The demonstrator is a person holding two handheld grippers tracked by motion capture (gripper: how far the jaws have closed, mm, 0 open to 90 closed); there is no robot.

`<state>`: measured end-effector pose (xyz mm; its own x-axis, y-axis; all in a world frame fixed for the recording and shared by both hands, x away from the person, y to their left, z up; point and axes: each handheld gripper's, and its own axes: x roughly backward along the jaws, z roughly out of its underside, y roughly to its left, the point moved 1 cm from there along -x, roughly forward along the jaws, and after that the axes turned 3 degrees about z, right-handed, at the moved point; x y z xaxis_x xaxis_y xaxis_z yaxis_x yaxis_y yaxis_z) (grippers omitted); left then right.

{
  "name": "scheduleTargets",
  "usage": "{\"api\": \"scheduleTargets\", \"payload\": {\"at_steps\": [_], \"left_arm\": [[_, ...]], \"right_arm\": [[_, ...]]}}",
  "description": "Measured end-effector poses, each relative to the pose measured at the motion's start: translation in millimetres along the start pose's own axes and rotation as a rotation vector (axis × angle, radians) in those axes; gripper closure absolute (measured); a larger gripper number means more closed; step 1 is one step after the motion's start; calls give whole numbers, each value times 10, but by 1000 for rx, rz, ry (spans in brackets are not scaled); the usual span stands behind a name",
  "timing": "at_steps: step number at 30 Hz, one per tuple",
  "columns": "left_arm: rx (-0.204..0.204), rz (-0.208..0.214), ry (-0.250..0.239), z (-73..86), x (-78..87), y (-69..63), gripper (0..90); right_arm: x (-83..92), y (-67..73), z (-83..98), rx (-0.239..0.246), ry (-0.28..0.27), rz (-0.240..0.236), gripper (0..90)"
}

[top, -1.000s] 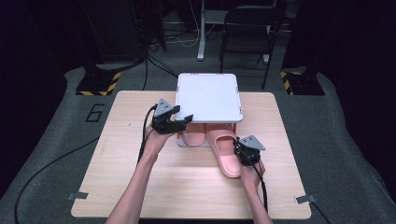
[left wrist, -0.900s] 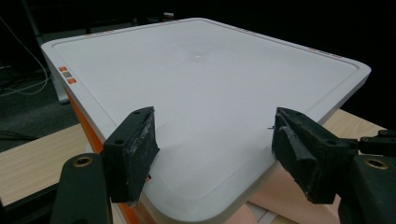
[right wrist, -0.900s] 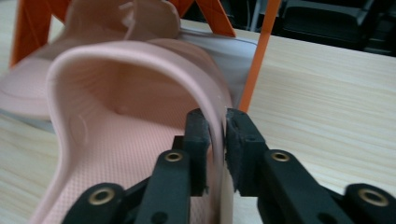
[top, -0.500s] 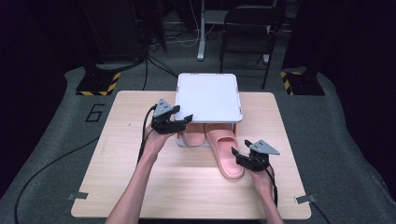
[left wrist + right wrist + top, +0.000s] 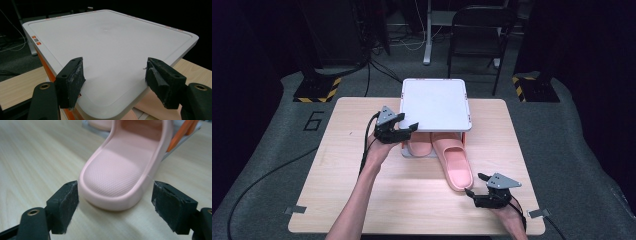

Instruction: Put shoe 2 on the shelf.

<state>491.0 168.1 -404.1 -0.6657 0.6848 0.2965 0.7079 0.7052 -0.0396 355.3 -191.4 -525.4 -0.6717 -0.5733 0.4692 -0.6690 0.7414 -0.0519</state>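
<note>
The left gripper (image 5: 404, 131) sits left of centre in the high view, forearm reaching up from the bottom edge, fingers (image 5: 72, 80) spread wide. The right gripper (image 5: 475, 186), at lower right, has just been opening, nothing pressed between its fingers (image 5: 63, 205).

Bright overhead light on the table (image 5: 362, 200), dark surroundings, soft shadows, close foreground slightly blurred.

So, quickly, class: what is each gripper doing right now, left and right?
Left gripper: open, jaws astride the white tray's near edge, holding nothing.
Right gripper: open, jaws just been opening, either side of the pink slipper's heel, not gripping.
</note>
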Motion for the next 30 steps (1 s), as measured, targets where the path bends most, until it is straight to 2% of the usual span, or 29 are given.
{"api": "scheduleTargets", "payload": {"at_steps": [3, 5, 8, 10, 12, 15, 19, 20, 21, 23, 25, 30], "left_arm": [[0, 1, 0, 0, 1, 0, 310], [0, 1, 0, 0, 0, 0, 310], [-1, 4, 7, -2, 5, 1, 310], [-1, 4, 8, -2, 6, 2, 310], [0, 3, 6, -1, 4, 1, 312], [0, 3, 7, -1, 5, 1, 312], [1, 0, -1, 1, 0, 4, 315], [1, 1, -1, 1, 1, 5, 317], [0, -1, -3, 1, 0, 7, 317], [-2, -2, -4, 0, -1, 9, 318], [1, 2, -2, 1, 1, 6, 318], [2, 1, -3, 2, -1, 6, 319]], "right_arm": [[-38, 31, 23, 26, 55, -20, 238], [-67, 38, 11, 41, 67, -20, 268], [-159, 56, -23, 85, 115, 18, 285], [-202, 68, -52, 95, 112, 15, 292], [-263, 86, -94, 118, 112, 40, 307], [-358, 96, -172, 125, 87, 72, 319], [-491, 87, -316, 64, 32, 96, 327], [-526, 85, -345, 62, 23, 110, 330], [-546, 65, -368, 82, 35, 105, 333], [-628, 62, -410, 51, 30, 120, 339], [-693, 45, -445, 54, 37, 121, 339], [-845, 29, -525, 17, 32, 149, 351]]}}
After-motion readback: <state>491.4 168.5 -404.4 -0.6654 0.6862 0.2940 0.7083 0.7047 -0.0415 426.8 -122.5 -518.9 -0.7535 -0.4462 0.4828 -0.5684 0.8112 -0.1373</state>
